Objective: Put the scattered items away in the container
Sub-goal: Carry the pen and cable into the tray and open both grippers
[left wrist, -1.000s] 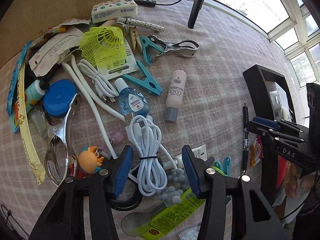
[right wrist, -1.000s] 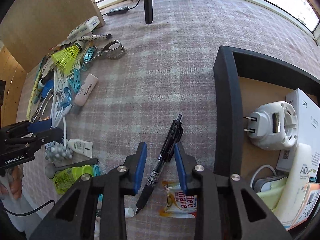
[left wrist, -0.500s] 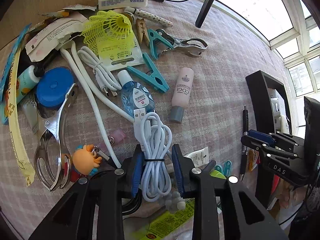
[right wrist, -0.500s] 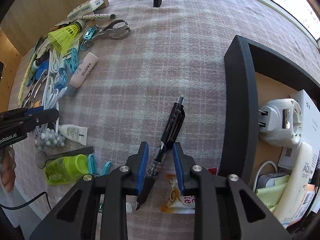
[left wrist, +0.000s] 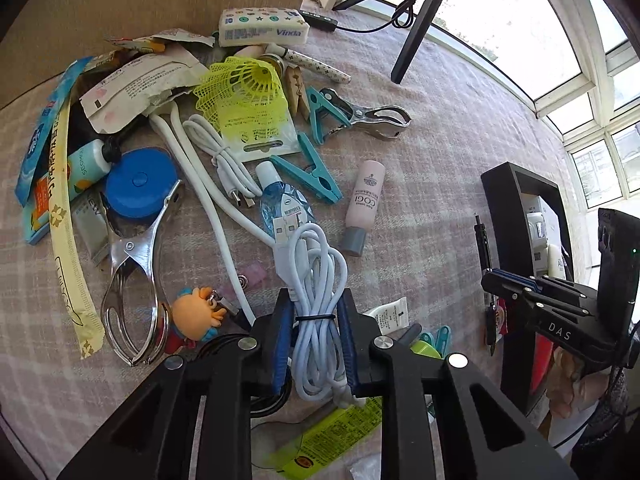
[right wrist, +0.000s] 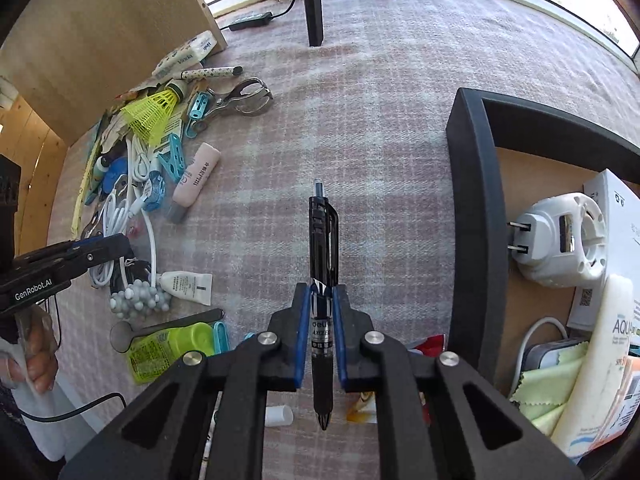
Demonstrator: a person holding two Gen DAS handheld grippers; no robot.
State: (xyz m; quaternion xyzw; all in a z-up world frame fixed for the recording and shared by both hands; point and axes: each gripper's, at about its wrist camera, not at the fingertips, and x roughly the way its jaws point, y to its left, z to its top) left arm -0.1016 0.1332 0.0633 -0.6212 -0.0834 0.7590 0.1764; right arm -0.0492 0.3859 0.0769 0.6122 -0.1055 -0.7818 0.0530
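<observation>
A coiled white USB cable (left wrist: 316,264) stands between the blue pads of my left gripper (left wrist: 316,308), whose jaws are closing and press on its sides. My right gripper (right wrist: 322,300) is closing its jaws on a black click pen (right wrist: 322,232), with the pads against the barrel and the tip pointing back toward the camera. The black open container (right wrist: 472,200) lies just right of the pen. In the left wrist view the right gripper (left wrist: 508,280) shows beside the container (left wrist: 504,208).
Clutter lies on the plaid cloth: a yellow shuttlecock (left wrist: 244,88), a pink tube (left wrist: 362,204), a blue tape measure (left wrist: 138,188), metal tongs (left wrist: 132,280), teal pegs (left wrist: 308,172) and a tissue pack (left wrist: 264,28). A white plug adapter (right wrist: 560,240) and a sunscreen tube (right wrist: 600,360) are in the container. A tripod leg (right wrist: 312,0) stands behind.
The left jaws narrowed onto the white cable and the bundle rose a little off the pile. The right jaws narrowed onto the pen, which now lies straight along the fingers.
</observation>
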